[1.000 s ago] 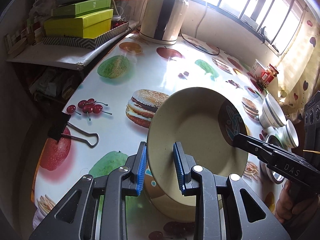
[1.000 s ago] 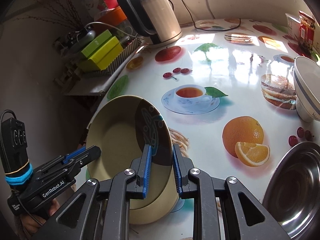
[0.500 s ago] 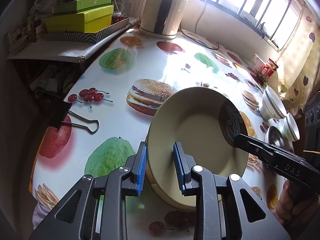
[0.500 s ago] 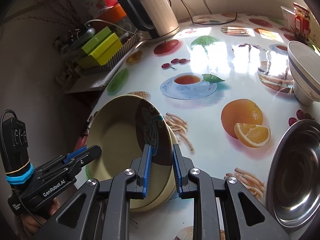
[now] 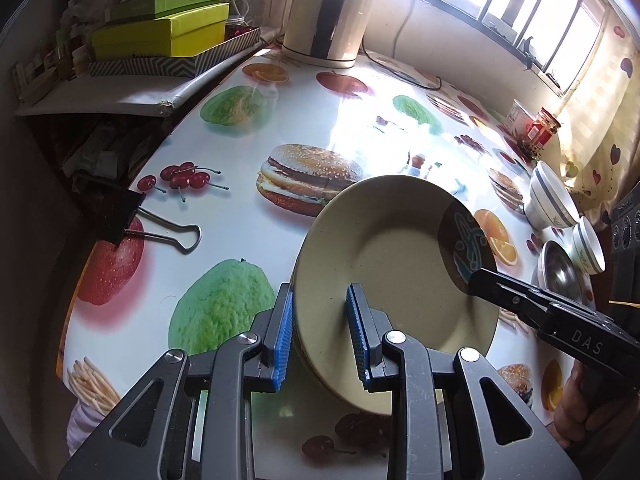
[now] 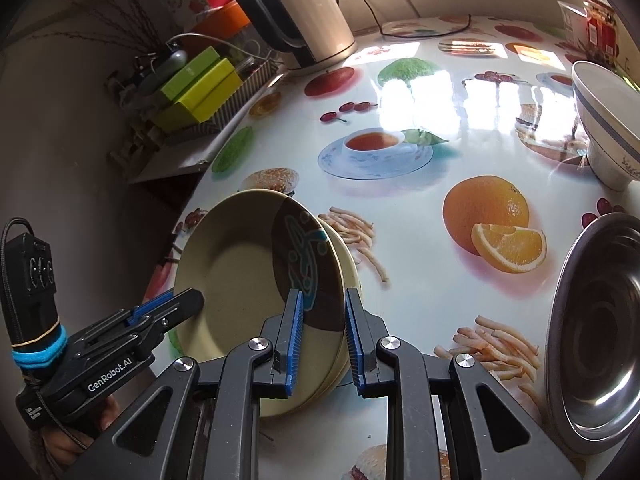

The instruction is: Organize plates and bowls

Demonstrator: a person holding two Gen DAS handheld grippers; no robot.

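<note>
Beige plates point(image 5: 392, 264), stacked, hang between both grippers, left gripper point(image 5: 320, 332) and right gripper point(image 6: 320, 338) each clamped on opposite rims, probably to carry them level together.

I see strong daylight entering through the barred window point(image 5: 516, 12), blown out to white. It makes bright glare on the glossy fruit-printed tablecloth point(image 5: 360, 128) point(image 6: 432, 92). The left corners are dark. Both fisheye views bend at the edges; focus is sharp.
</note>
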